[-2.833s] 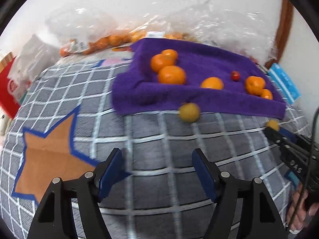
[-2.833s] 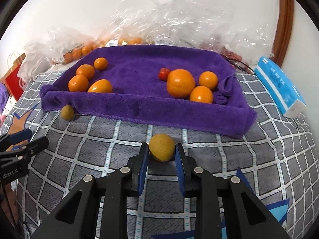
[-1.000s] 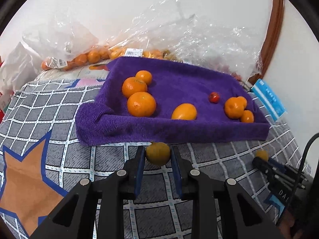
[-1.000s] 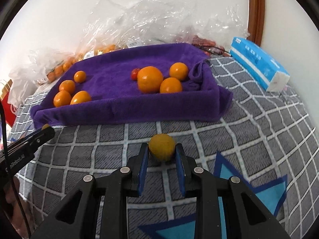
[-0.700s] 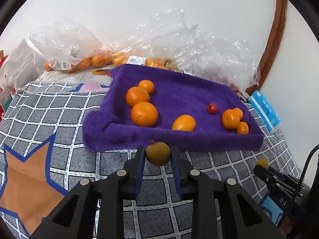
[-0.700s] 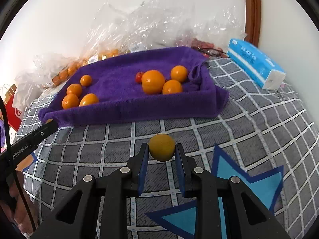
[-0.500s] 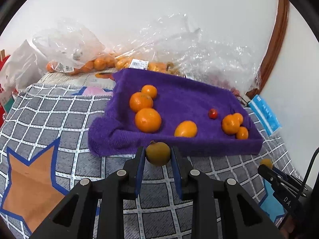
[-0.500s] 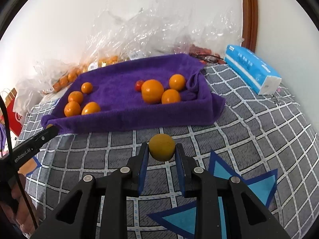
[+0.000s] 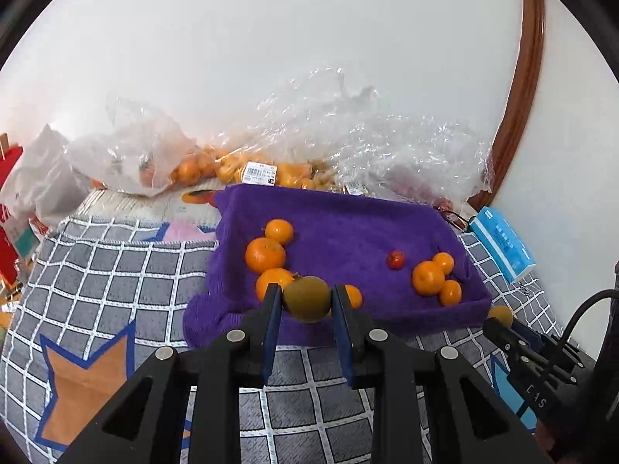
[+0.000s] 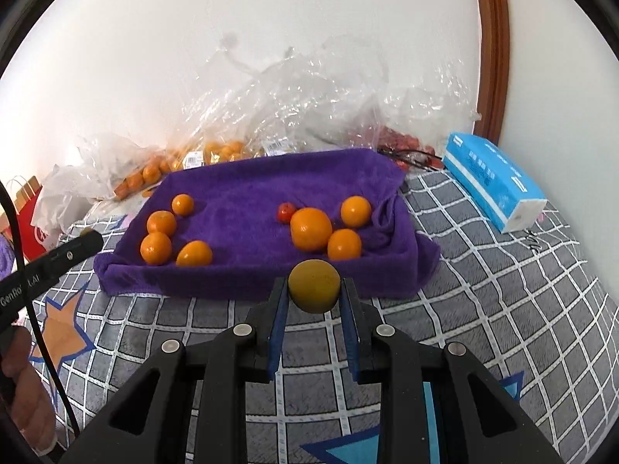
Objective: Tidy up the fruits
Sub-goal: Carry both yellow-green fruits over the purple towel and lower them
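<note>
A purple towel [image 9: 348,224] [image 10: 240,189] lies on the checked cover and holds several oranges and one small red fruit [image 9: 395,260] [image 10: 286,212]. My left gripper [image 9: 306,299] is shut on a greenish-yellow fruit [image 9: 307,297], lifted above the towel's near edge. My right gripper [image 10: 314,288] is shut on a yellow fruit [image 10: 314,286], held over the towel's front edge. The right gripper also shows at the lower right of the left wrist view, its yellow fruit [image 9: 500,315] peeking out at the tip. The left gripper's tip [image 10: 83,245] enters the right wrist view at the left.
Clear plastic bags [image 9: 348,143] with more oranges [image 10: 216,152] lie behind the towel against the white wall. A blue tissue pack [image 10: 493,181] [image 9: 503,243] sits right of the towel. A red paper bag [image 10: 31,208] stands at far left. A hand [image 10: 23,398] shows at lower left.
Both grippers have risen with their fruits, so the bed cover and towel look farther below. Each fruit now sits over the towel's near edge in its view.
</note>
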`<act>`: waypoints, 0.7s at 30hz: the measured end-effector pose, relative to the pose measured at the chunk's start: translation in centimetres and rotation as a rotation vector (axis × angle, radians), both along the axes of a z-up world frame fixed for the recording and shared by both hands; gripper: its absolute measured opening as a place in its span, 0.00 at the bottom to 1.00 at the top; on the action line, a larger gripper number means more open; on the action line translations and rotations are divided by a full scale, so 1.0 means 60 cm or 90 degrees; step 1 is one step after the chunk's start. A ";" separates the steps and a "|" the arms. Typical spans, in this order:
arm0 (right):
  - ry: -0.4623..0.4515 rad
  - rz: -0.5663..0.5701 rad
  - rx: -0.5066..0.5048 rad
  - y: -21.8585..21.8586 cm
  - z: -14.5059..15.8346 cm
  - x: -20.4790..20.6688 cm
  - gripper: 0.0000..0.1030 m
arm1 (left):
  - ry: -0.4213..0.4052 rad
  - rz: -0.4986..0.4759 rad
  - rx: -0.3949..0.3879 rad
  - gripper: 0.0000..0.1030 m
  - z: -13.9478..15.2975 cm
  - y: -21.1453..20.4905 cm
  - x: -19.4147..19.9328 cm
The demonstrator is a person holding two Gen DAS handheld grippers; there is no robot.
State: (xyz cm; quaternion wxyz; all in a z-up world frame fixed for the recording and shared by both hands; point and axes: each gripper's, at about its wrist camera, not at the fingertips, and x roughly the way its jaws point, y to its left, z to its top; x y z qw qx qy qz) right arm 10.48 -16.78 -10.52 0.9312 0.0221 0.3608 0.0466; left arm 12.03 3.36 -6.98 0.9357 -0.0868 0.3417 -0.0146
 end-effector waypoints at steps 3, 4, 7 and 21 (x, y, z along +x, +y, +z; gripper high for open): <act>-0.002 0.005 0.002 0.003 -0.003 0.007 0.26 | -0.007 0.005 0.003 0.24 0.002 0.001 0.003; -0.002 0.007 0.004 0.004 -0.004 0.008 0.26 | -0.007 0.006 0.004 0.24 0.001 0.001 0.005; -0.002 0.011 0.007 0.008 -0.008 0.018 0.26 | -0.001 0.013 -0.002 0.24 -0.001 0.003 0.014; -0.037 0.006 0.012 0.002 0.020 0.049 0.26 | 0.008 0.020 -0.018 0.24 0.010 0.006 0.048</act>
